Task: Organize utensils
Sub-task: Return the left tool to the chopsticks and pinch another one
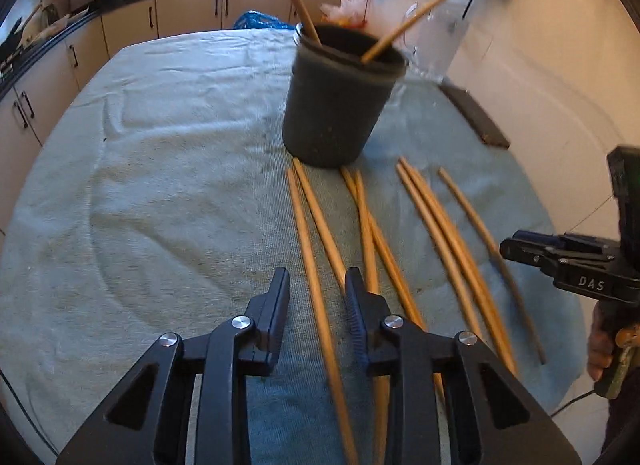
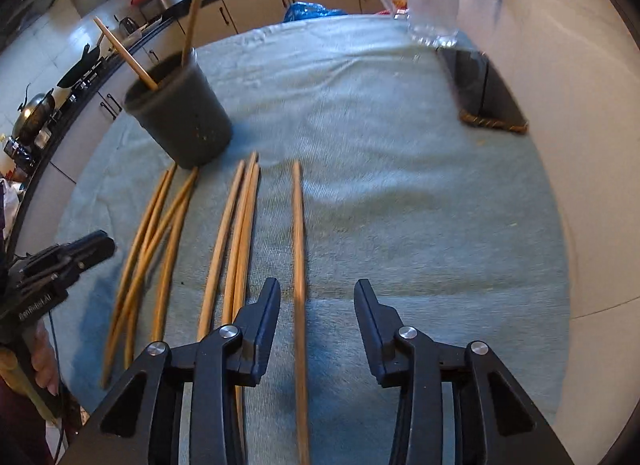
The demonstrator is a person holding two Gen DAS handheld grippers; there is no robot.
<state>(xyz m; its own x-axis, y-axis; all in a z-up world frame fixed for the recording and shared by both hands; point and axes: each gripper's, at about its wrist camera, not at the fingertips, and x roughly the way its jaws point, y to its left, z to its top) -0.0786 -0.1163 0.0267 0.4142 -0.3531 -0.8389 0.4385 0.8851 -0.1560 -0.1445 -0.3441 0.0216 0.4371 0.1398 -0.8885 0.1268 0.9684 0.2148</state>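
Left gripper [image 1: 318, 285] and right gripper [image 2: 318, 293] are held over the towel-covered table [image 1: 160, 185], fingers released, one loose chopstick seen between each pair. Seven chopsticks [image 2: 236, 233] are laid near the front edge. Farther back, the dark holder [image 1: 336, 105] contains two chopsticks.

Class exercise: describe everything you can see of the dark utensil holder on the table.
The utensil holder is a dark grey, matte, round cup, plastic by the look of it, slightly wider at its rimmed mouth. It stands upright on the pale green towel, just beyond the far tips of the loose chopsticks lying there. Two wooden chopsticks lean inside it against opposite sides. Small pale specks mark its wall. Neither gripper touches it.
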